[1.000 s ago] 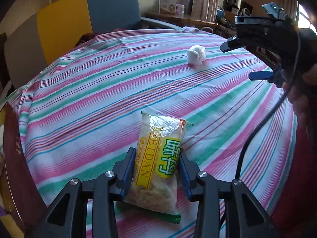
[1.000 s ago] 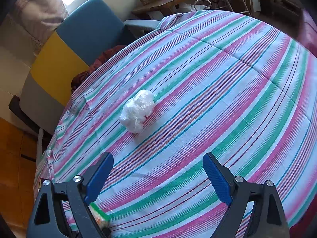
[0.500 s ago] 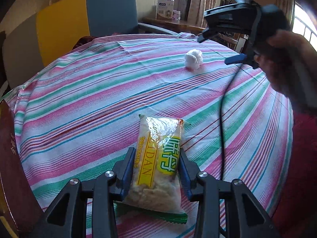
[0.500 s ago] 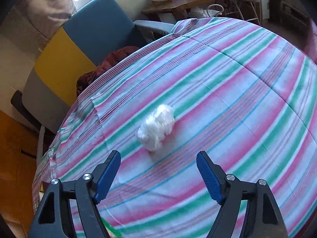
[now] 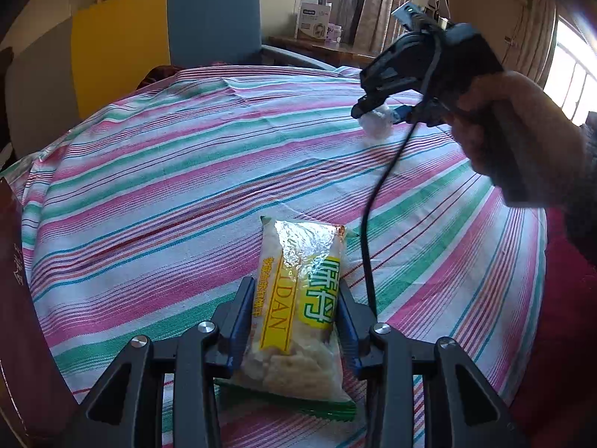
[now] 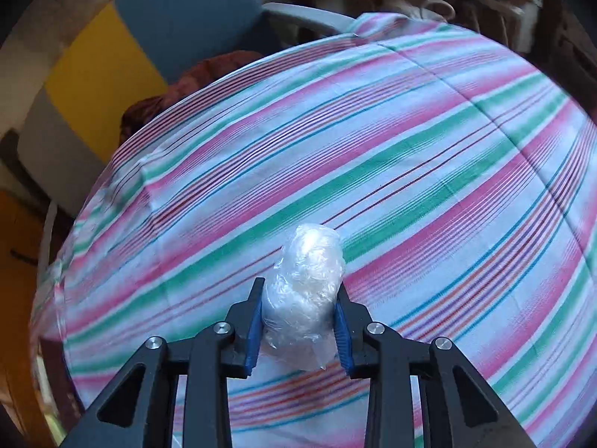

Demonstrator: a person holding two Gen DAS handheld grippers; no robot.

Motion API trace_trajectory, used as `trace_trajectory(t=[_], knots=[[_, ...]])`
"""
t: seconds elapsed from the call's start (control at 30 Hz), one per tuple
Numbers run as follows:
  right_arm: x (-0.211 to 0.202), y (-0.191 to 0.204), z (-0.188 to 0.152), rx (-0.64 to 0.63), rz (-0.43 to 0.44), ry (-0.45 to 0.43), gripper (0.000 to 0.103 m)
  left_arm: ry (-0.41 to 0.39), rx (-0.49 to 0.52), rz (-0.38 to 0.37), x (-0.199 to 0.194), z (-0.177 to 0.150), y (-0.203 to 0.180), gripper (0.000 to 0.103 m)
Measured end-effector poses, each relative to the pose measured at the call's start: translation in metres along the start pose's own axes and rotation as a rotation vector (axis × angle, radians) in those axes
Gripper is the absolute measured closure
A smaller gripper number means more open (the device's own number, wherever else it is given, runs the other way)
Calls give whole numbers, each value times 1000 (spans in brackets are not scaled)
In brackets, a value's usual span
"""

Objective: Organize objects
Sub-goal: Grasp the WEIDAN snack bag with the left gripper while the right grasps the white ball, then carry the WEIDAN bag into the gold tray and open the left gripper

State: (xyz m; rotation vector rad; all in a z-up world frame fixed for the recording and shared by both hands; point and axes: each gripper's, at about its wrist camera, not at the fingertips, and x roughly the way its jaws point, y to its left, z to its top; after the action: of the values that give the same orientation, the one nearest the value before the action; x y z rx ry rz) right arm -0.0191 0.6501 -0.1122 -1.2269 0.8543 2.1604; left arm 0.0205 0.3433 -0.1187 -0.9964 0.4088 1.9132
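Observation:
A yellow and clear snack packet (image 5: 298, 306) lies on the striped tablecloth (image 5: 179, 186), with my left gripper (image 5: 294, 321) shut on its two long sides. Farther across the table, a crumpled white plastic ball (image 6: 304, 291) rests on the cloth (image 6: 410, 171). My right gripper (image 6: 298, 321) has both blue pads pressed against that ball and is shut on it. From the left wrist view the same ball (image 5: 375, 125) shows under the right gripper (image 5: 377, 114), which a hand (image 5: 496, 130) holds from the right.
A blue, yellow and grey armchair (image 5: 156, 33) stands behind the table, with a dark red cloth (image 6: 209, 74) on its seat. A wooden side table (image 5: 321, 46) carries a white box (image 5: 312, 20). A black cable (image 5: 367, 224) hangs from the right gripper over the packet.
My right gripper moved forward over the white plastic ball and its fingers came together onto it. The left gripper kept its hold on the snack packet and stayed put.

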Motion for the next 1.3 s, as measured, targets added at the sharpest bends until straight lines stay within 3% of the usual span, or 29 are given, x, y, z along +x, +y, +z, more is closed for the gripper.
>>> trace_trajectory(t=[0.27,0.4,0.5,0.97,1.1,1.3], knots=[[-29,21,-67,-182,121,97,70,-4,-16,8,-3,0,0,62],[-24,39,-97,-327,87,119,70,10,-22,33,-9,-1,-1,62],[-18,47,-99,-401,49,100,70,1,-49,35,-21,-1,1,62],[-15,59,-108,-522,-24,59,70,-79,-96,71,-83,-9,8,62],[-14,61,-108,-523,-25,55,70,-124,-140,121,-108,-8,26,62],[-13,61,-107,-535,-31,47,69,-220,-213,270,-160,-10,61,62]])
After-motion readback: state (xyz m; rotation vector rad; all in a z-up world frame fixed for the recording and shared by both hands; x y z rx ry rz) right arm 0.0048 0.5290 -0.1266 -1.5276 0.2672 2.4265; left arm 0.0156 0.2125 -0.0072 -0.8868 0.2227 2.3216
